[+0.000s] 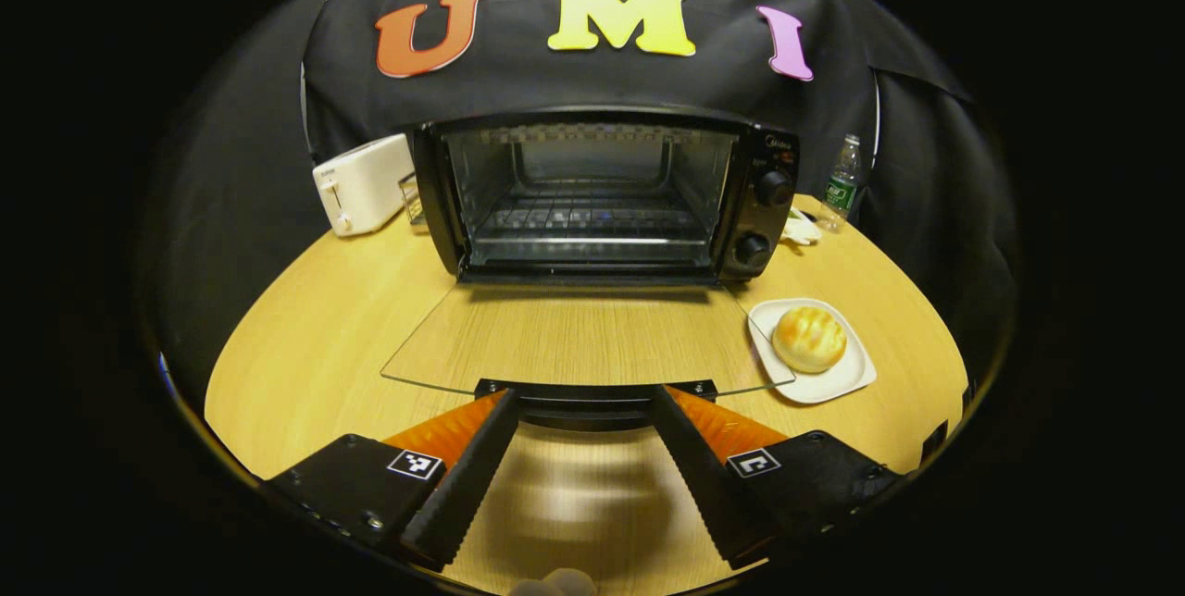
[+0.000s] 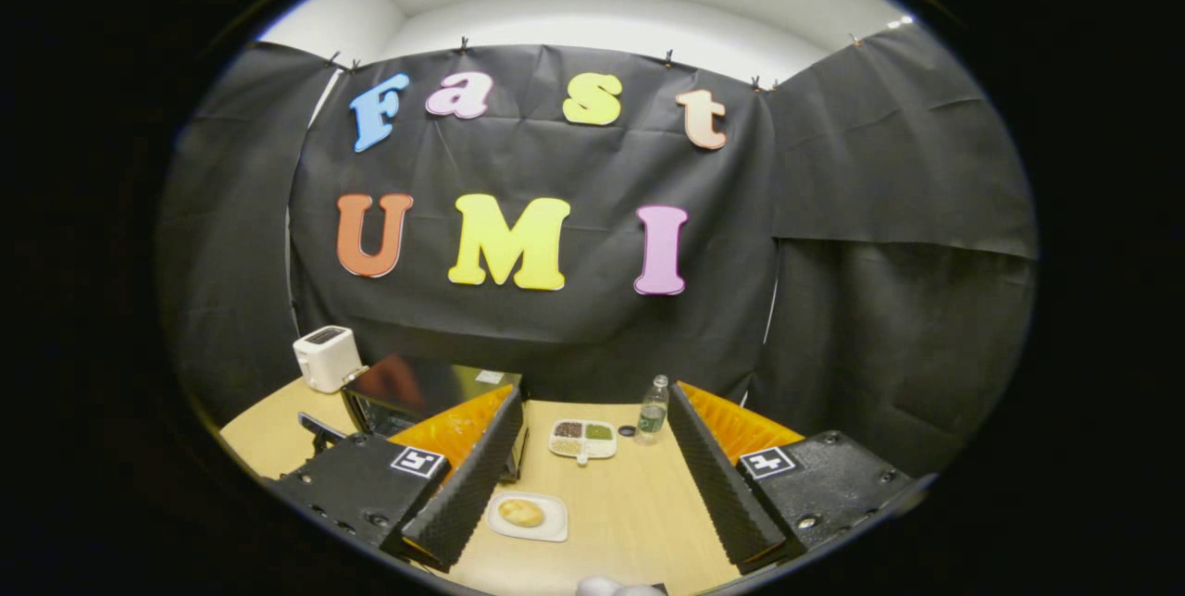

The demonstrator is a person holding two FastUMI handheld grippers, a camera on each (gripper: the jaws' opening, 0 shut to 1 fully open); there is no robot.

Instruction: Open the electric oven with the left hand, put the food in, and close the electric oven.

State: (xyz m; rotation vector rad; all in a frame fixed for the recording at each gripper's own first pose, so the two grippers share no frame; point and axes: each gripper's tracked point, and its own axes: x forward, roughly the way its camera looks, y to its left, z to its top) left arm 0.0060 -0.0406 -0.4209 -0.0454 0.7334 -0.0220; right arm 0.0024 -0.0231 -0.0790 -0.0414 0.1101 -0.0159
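Observation:
In the left gripper view the black electric oven (image 1: 592, 198) stands open, its wire rack bare. Its glass door (image 1: 574, 337) lies flat toward me. My left gripper (image 1: 583, 397) is open, one finger on each side of the door's black handle (image 1: 583, 409), neither pressing on it. A golden bun (image 1: 808, 338) rests on a white plate (image 1: 852, 378) right of the door. My right gripper (image 2: 594, 392) hangs open and empty high above the table, over the bun (image 2: 521, 513) on its plate (image 2: 551, 527). The oven (image 2: 417, 392) lies partly behind its left finger.
A white toaster (image 1: 363, 184) stands left of the oven, and a water bottle (image 1: 841, 181) to its right at the back. A divided tray of foods (image 2: 581, 437) and a small dark cap (image 2: 627, 430) sit near the bottle (image 2: 653, 409). The round wooden table (image 1: 305, 365) ends close by.

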